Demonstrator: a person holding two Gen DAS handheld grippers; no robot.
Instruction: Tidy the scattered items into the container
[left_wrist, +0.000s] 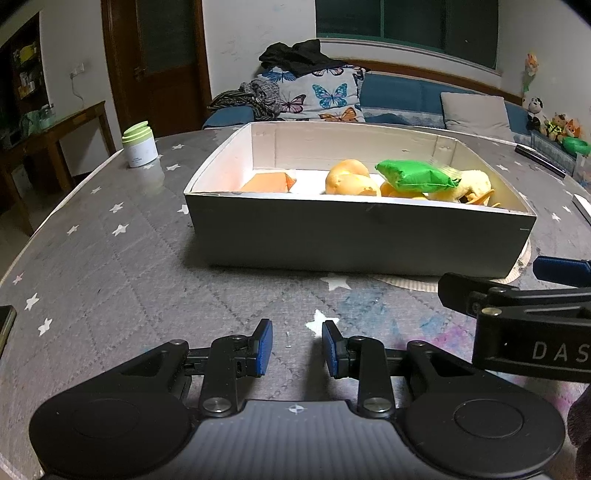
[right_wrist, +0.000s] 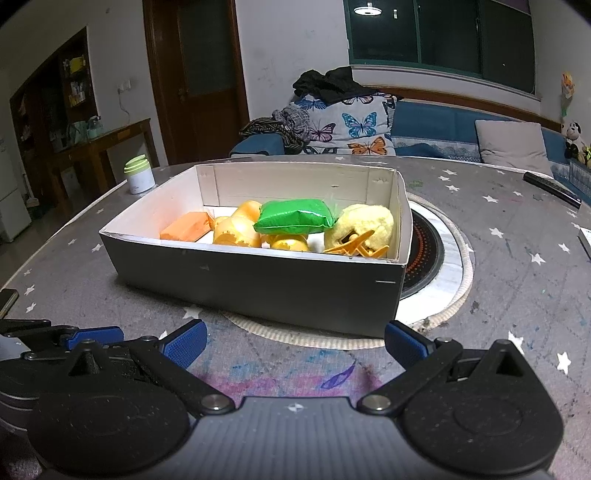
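Now both grippers hover empty before the box (right_wrist: 258, 284); left gripper (left_wrist: 297, 347) jaws narrow, right gripper (right_wrist: 293, 341) wide; best check the table (right_wrist: 517, 266) for strays.

Each hand-held gripper, left (left_wrist: 297, 349) and right (right_wrist: 293, 349), is matte black with ribbed blue finger pads (left_wrist: 264, 347), silver screws, round side discs and a ridged grey centre plate.
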